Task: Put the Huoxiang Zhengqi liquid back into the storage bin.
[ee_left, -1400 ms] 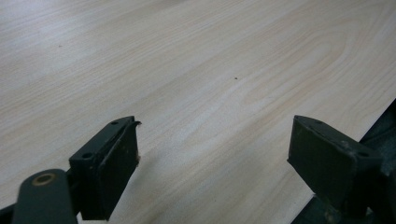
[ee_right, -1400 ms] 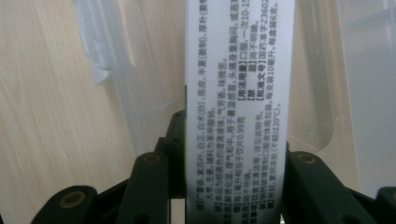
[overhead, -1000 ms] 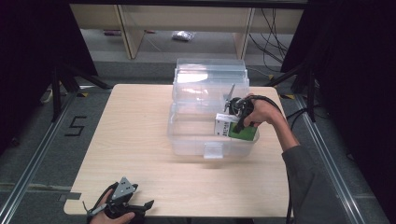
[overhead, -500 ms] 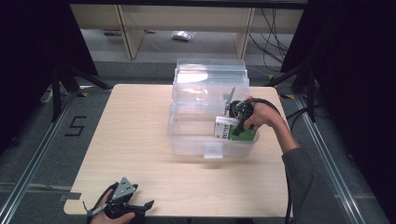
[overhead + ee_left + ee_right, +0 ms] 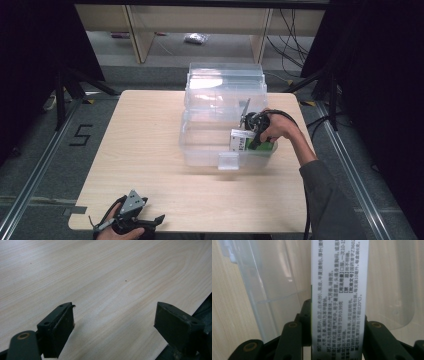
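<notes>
Right tool (image 5: 246,141): clamped on a green-and-white carton (image 5: 240,141), jaws pressing its two broad faces. In the right gripper view the carton (image 5: 338,290) stands between the jaws, its narrow white side densely printed with small text, a green edge just showing at its left. Carton sits low inside the clear plastic bin (image 5: 200,145), at the bin's near right corner, close behind the front wall.

Right hand (image 5: 274,129) reaches in over the bin's right rim, wrist bent, tool pointing down and toward the bin's middle. Forearm and grey sleeve (image 5: 325,195) run back to the lower right edge of the high view. A black cable (image 5: 295,125) loops from the tool over the hand.

Left tool (image 5: 150,221): jaws apart, nothing between them, bare wood grain beyond them in the left gripper view (image 5: 113,325). Left hand (image 5: 122,227) rests it at the near left edge of the counter (image 5: 135,150), well apart from the bin, grey three-cornered plate up.

Around: the bin's hinged lid (image 5: 225,82) stands open at the far side. A small clear latch tab (image 5: 228,161) hangs on the front wall. The bin's walls close the carton in on the near and right sides.
</notes>
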The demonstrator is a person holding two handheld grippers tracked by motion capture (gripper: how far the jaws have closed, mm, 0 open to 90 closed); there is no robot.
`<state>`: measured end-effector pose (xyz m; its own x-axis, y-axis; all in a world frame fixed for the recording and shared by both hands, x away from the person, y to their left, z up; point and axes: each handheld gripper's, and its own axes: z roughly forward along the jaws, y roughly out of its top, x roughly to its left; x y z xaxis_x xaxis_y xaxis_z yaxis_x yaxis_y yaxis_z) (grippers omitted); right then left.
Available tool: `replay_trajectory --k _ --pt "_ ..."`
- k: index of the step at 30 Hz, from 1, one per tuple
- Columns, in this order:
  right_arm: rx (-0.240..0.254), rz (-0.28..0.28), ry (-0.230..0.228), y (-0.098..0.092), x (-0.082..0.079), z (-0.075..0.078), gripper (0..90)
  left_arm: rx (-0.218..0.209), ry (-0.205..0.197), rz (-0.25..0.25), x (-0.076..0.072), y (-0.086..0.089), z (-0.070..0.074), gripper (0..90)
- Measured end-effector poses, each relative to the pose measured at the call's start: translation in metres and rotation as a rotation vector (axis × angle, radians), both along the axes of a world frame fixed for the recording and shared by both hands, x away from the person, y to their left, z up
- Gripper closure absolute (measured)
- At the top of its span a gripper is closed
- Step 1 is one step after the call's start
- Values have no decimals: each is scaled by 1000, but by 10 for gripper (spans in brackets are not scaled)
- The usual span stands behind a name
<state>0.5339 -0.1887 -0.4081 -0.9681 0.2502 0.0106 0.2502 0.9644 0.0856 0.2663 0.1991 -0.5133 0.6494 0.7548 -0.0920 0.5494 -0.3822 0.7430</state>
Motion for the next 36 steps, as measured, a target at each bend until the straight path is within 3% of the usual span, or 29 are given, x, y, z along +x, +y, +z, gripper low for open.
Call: replay_trajectory --k 5,9,13,16,25,27,28,29,36 --pt "-16 9 -3 1 0 -4 640 30 2 -12 0 1 1 155" --pt "-16 20 -6 4 0 -6 624 8 -6 9 0 0 0 155" --pt "17 -13 -7 3 -2 3 575 14 -2 -2 0 0 1 155" --pt "45 -5 -2 1 -4 10 536 14 1 -6 0 0 1 155" --pt "124 -94 -48 -13 -12 32 427 10 0 1 1 0 0 155" --pt "138 -150 -76 -14 -16 38 399 20 4 -5 1 0 1 155" --pt "176 -159 -74 -16 -19 43 399 23 3 -9 1 1 1 155" --pt "176 -159 -74 -16 -19 43 399 18 4 0 1 1 1 155" --pt "242 -253 -148 -23 -28 53 351 15 -7 13 2 0 0 155"
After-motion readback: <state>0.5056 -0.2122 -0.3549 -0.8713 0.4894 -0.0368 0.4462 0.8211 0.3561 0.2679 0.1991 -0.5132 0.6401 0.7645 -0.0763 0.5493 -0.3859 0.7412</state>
